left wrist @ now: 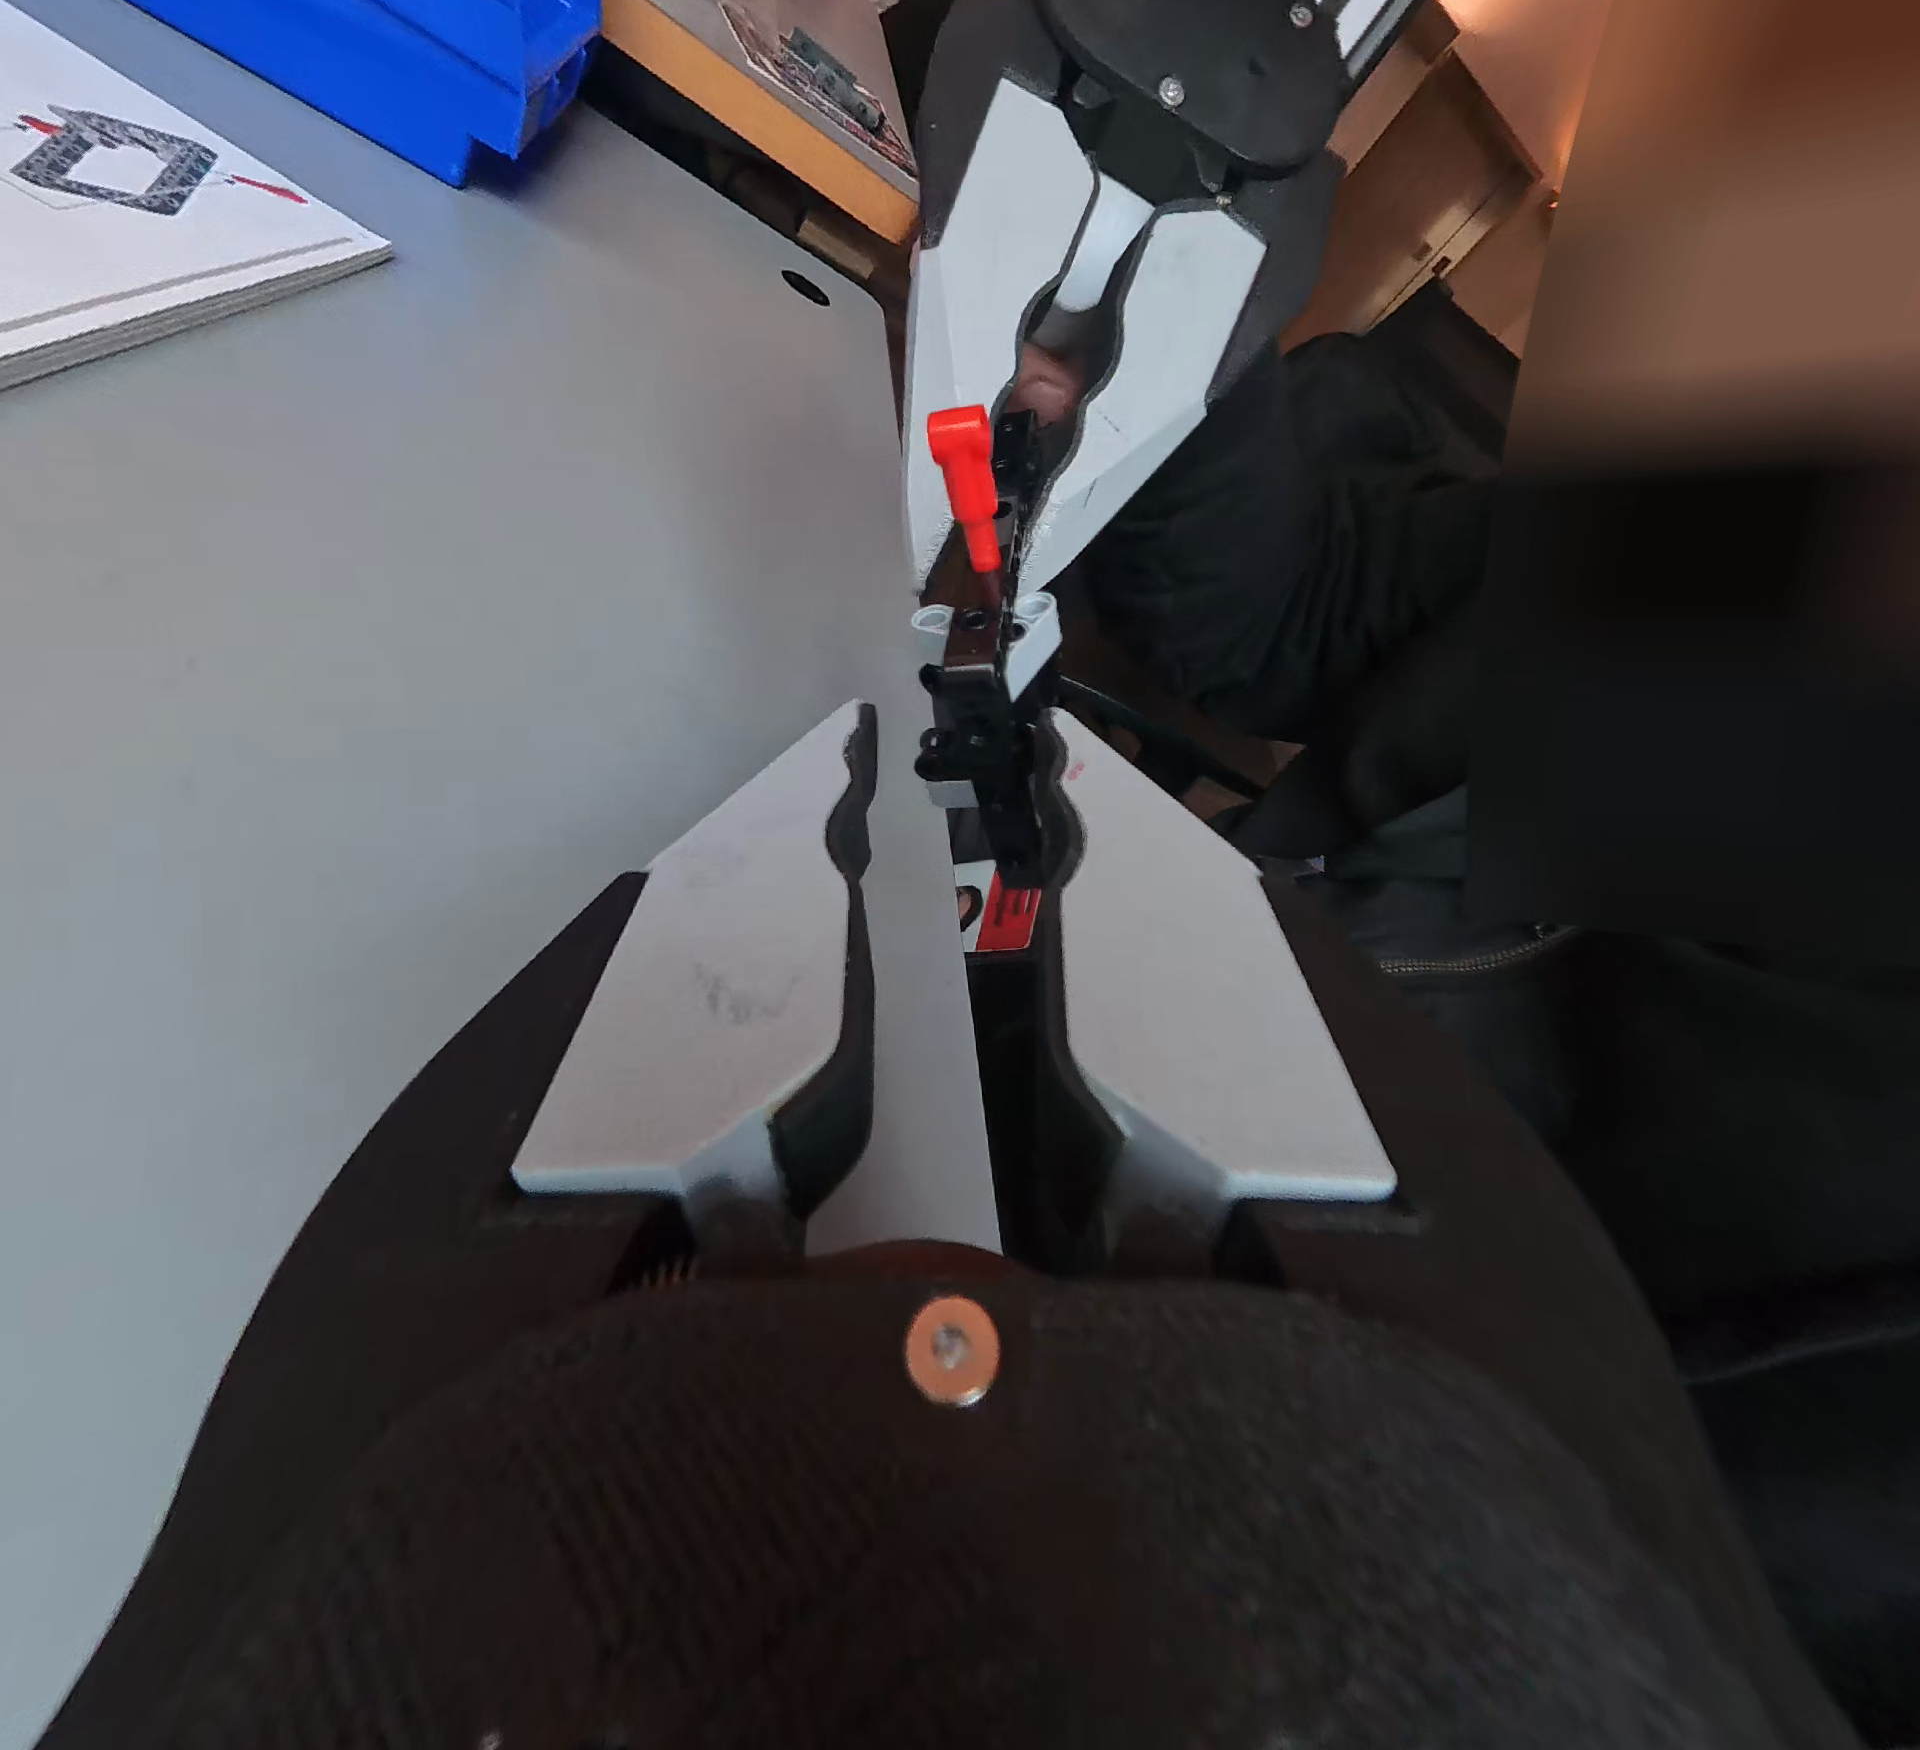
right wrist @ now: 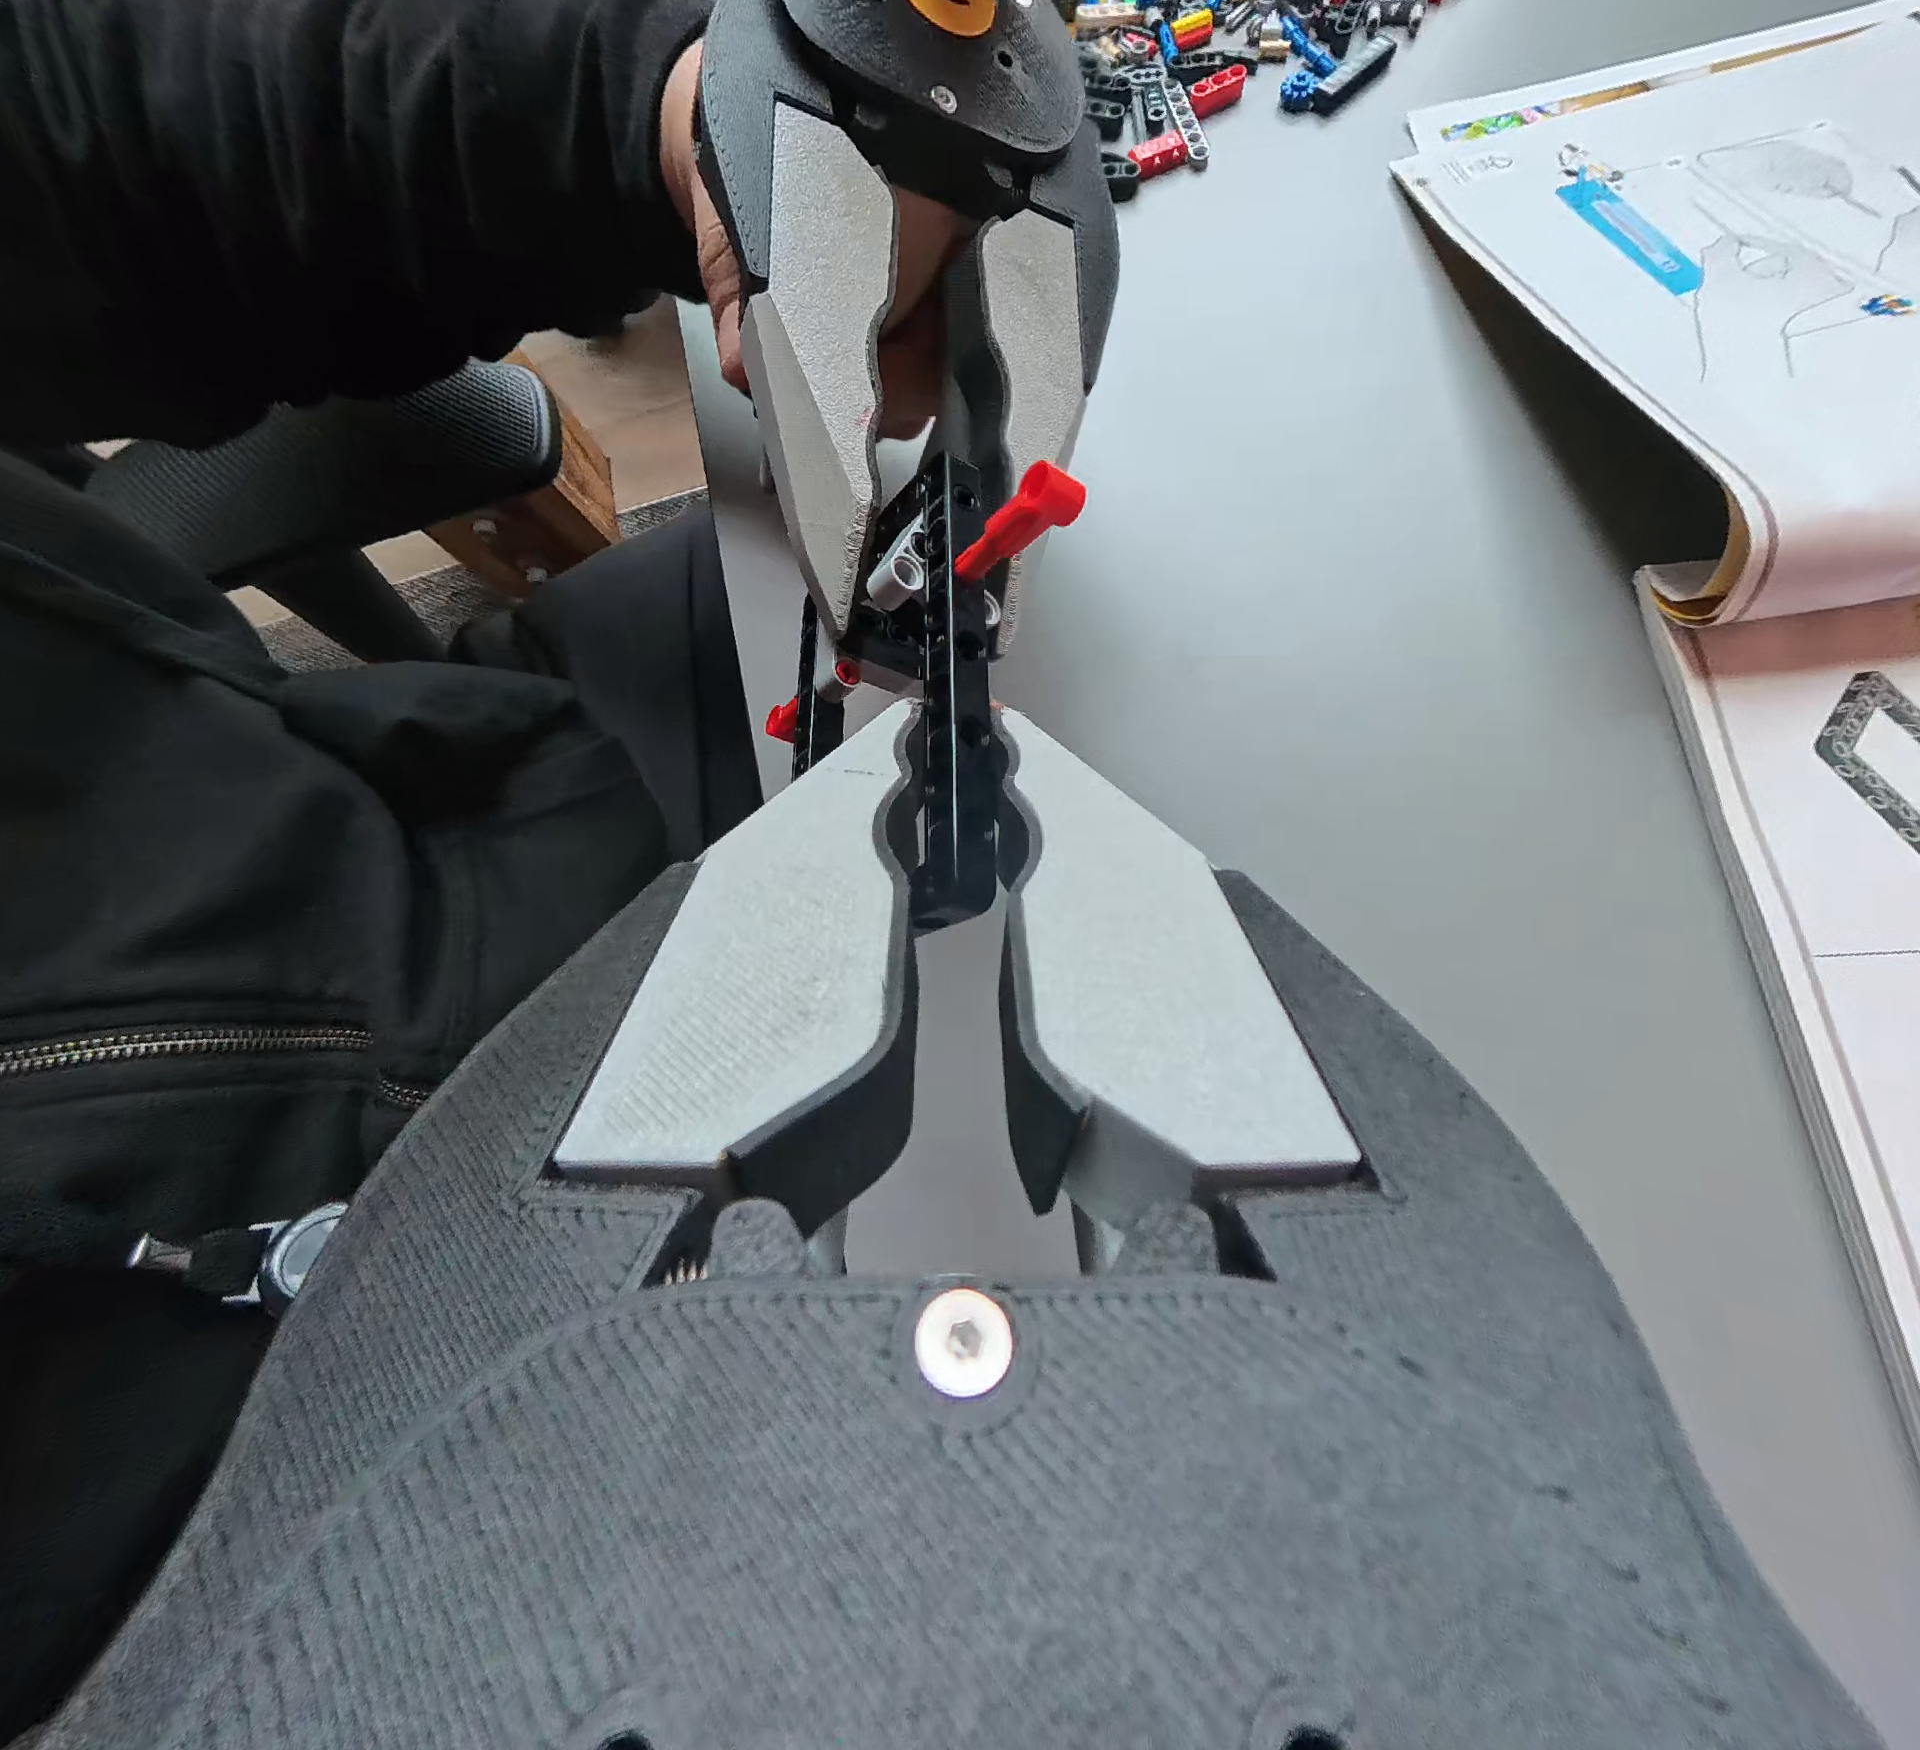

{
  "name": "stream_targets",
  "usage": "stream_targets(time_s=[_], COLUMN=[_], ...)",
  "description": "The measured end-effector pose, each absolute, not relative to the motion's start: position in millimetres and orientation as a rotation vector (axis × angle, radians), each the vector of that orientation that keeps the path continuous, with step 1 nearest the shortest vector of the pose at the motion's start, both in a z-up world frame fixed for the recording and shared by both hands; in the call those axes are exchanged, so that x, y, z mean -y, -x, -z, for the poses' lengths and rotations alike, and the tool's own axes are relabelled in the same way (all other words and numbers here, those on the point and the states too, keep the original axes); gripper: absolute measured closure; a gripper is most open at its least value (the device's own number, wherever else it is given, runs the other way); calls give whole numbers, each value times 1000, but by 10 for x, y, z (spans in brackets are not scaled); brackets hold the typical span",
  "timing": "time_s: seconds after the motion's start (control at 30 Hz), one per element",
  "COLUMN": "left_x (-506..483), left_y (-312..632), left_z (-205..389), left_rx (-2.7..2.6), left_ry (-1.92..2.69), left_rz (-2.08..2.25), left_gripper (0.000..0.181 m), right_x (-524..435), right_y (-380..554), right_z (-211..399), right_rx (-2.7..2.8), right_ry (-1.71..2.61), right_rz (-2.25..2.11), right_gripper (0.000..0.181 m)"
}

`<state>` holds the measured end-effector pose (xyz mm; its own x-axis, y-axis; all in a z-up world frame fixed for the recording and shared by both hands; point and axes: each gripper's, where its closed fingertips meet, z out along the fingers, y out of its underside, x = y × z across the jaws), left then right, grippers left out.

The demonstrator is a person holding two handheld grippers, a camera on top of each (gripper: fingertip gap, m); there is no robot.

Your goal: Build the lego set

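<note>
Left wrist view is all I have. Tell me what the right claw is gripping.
Observer: The right claw is shut on a long black beam of the assembly.
Operator: Report where the spare parts are.
Observer: A pile of loose pieces lies on the table, beyond the left claw.
Operator: Name any other red part.
Observer: A small red pin sticks out at the assembly's lower left in the right wrist view, apart from the red axle.
</note>
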<state>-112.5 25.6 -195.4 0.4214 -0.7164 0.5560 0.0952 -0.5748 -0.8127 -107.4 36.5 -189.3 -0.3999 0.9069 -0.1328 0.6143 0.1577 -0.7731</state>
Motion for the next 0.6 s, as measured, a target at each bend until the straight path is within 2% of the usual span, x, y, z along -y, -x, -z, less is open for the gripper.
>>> stream_targets(time_s=[0.2,0.3,0.43,0.6], left_x=[-309,-363,-438,-411], left_y=[1061,1057,1049,1003], left_z=[1790,1839,1870,1870], left_rx=[-513,-503,-421,-375], left_ry=[1797,1821,1839,1813], left_rz=[1220,1139,1097,1151], left_gripper=[148,159,161,155], right_x=[-398,-418,-500,-500], right_y=[1034,1015,989,974], right_z=[1916,1919,1977,1977], right_rx=[2077,2042,2030,2011], right_ry=[1460,1458,1401,1310], right_rz=[-1117,-1151,-1064,-987], right_gripper=[174,174,174,174])
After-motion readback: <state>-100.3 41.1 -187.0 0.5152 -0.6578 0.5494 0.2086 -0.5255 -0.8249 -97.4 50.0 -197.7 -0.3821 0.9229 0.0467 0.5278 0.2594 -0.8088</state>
